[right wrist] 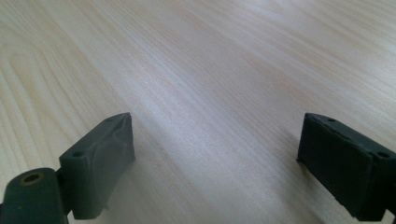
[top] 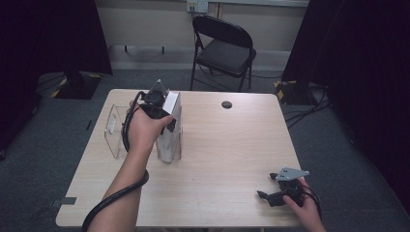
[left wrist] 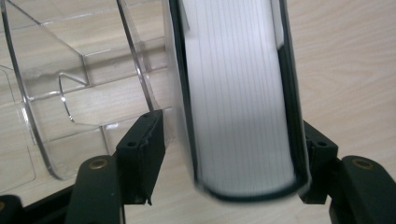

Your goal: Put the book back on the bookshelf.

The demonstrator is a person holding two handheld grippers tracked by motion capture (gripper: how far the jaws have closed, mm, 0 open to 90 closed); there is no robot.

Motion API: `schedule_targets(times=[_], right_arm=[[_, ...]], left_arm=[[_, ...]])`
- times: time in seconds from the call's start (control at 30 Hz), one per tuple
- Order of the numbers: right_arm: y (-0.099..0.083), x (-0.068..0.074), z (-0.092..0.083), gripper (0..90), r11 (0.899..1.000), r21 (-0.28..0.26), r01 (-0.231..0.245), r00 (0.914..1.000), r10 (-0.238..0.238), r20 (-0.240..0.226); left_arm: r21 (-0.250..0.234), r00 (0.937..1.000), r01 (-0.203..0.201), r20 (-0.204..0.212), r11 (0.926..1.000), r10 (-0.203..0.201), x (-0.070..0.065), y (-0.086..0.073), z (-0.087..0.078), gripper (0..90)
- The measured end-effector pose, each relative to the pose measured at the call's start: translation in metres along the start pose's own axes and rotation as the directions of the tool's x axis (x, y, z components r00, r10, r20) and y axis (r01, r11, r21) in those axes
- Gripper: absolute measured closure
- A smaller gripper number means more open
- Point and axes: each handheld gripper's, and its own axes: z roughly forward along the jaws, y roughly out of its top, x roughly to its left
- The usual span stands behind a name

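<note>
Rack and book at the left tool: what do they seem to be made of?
The rack looks like clear, glossy plastic or acrylic: the table's wood grain shows through it and its edges catch light. The book seems to be paper, with fine white page lines, inside a thin dark cover, possibly card.

Light wood-grain table (top: 227, 154), pretty bare. On the far left part sits a clear plastic file holder (top: 116, 133) with a white book (top: 170, 126) standing upright in its right-hand slot. There's a small dark round thing (top: 226, 104) near the far edge, maybe a cable hole.
</note>
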Motion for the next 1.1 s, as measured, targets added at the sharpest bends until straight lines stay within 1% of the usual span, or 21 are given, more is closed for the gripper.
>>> schedule_targets(times=[0.03, 0.07, 0.1, 0.17, 0.2, 0.23, 0.27, 0.3, 0.4, 0.5, 0.63, 0.73, 0.77, 0.8, 0.83, 0.87, 0.93, 0.97, 1.03, 1.07, 1.1], right_arm=[[0.0, 0.0, 0.0, 10.1, 1.0, 0.0, 0.0, 1.0, 0.0, 0.0], [0.0, 0.0, 0.0, 10.1, 1.0, 0.0, 0.0, 1.0, 0.0, 0.0], [0.0, 0.0, 0.0, 10.1, 1.0, 0.0, 0.0, 1.0, 0.0, 0.0], [0.0, 0.0, 0.0, 10.1, 1.0, 0.0, 0.0, 1.0, 0.0, 0.0], [0.0, 0.0, 0.0, 10.1, 1.0, 0.0, 0.0, 1.0, 0.0, 0.001], [0.0, 0.0, 0.0, 10.1, 1.0, -0.001, 0.002, 1.0, -0.002, 0.001], [0.0, 0.0, 0.0, 10.1, 1.0, -0.001, 0.002, 1.0, -0.002, 0.001], [0.0, 0.0, 0.0, 10.1, 1.0, -0.001, 0.002, 1.0, -0.002, 0.001], [0.0, 0.0, 0.0, 10.1, 1.0, 0.0, 0.0, 1.0, 0.0, 0.001], [0.0, 0.0, 0.0, 10.1, 1.0, 0.0, 0.0, 1.0, 0.0, 0.001], [0.0, 0.0, 0.0, 10.1, 1.0, 0.0, 0.001, 1.0, -0.001, 0.001], [0.0, 0.0, 0.0, 10.1, 1.0, -0.001, 0.002, 1.0, -0.002, 0.001], [0.0, 0.0, 0.0, 10.1, 1.0, -0.001, 0.002, 1.0, -0.002, 0.001], [0.0, 0.0, 0.0, 10.1, 1.0, 0.0, 0.0, 1.0, 0.0, 0.001], [0.0, 0.0, 0.0, 10.1, 1.0, -0.001, 0.002, 1.0, -0.002, 0.001], [0.0, 0.0, 0.0, 10.1, 1.0, 0.0, 0.001, 1.0, -0.001, 0.001], [0.0, 0.0, 0.0, 10.1, 1.0, 0.001, -0.001, 1.0, 0.001, 0.002], [0.0, 0.0, 0.0, 10.1, 1.0, 0.001, -0.001, 1.0, 0.001, 0.001], [0.0, 0.0, 0.0, 10.1, 1.0, 0.0, -0.001, 1.0, 0.001, 0.001], [0.0, 0.001, 0.0, 10.1, 1.0, -0.001, -0.001, 1.0, 0.001, 0.003], [0.0, 0.0, 0.0, 10.1, 1.0, -0.001, -0.001, 1.0, 0.001, 0.003]], left_arm=[[-0.002, 1.0, 0.001, 0.005, 1.0, -0.001, 0.0, -0.001, -0.001, 35.0], [-0.002, 0.9999, -0.01, 0.013, 1.0, 0.01, 0.002, -0.003, -0.003, 34.5], [-0.005, 0.9998, -0.002, 0.019, 1.0, 0.002, 0.002, -0.004, -0.004, 34.0], [-0.009, 0.9997, -0.007, 0.025, 0.9999, 0.008, 0.002, -0.006, -0.006, 33.7], [-0.009, 0.9997, -0.014, 0.022, 0.9999, 0.014, 0.003, -0.007, -0.006, 33.7], [-0.014, 0.9997, -0.003, 0.024, 0.9999, 0.003, 0.002, -0.008, -0.007, 34.0], [-0.019, 0.9997, -0.001, 0.026, 0.9998, 0.001, 0.002, -0.009, -0.008, 34.0], [-0.017, 0.9995, -0.005, 0.03, 0.9998, 0.005, 0.003, -0.01, -0.008, 34.0], [-0.012, 0.9994, 0.0, 0.035, 0.9999, 0.0, 0.005, -0.014, -0.011, 34.0], [-0.007, 0.9995, -0.013, 0.03, 0.9999, 0.013, 0.005, -0.017, -0.015, 34.2], [-0.03, 0.999, -0.01, 0.043, 0.9995, 0.012, 0.008, -0.022, -0.019, 34.4], [-0.023, 0.9987, -0.022, 0.045, 0.9995, 0.023, 0.011, -0.026, -0.018, 34.4], [-0.02, 0.9984, -0.022, 0.051, 0.9995, 0.023, 0.011, -0.027, -0.017, 33.9], [-0.018, 0.9974, -0.033, 0.063, 0.9993, 0.034, 0.012, -0.029, -0.017, 33.5], [-0.023, 0.9973, -0.033, 0.065, 0.9992, 0.034, 0.013, -0.031, -0.016, 33.5], [-0.027, 0.9967, -0.05, 0.062, 0.9984, 0.052, 0.014, -0.032, -0.016, 33.5], [-0.045, 0.9964, -0.057, 0.06, 0.9974, 0.06, 0.014, -0.037, -0.015, 33.5], [-0.041, 0.9954, -0.072, 0.06, 0.9965, 0.075, 0.015, -0.039, -0.014, 33.4], [-0.054, 0.9946, -0.068, 0.075, 0.9962, 0.072, 0.016, -0.043, -0.012, 33.4], [-0.055, 0.9929, -0.084, 0.079, 0.9949, 0.088, 0.017, -0.045, -0.012, 33.3], [-0.061, 0.9935, -0.078, 0.078, 0.9951, 0.083, 0.017, -0.047, -0.011, 33.3]])
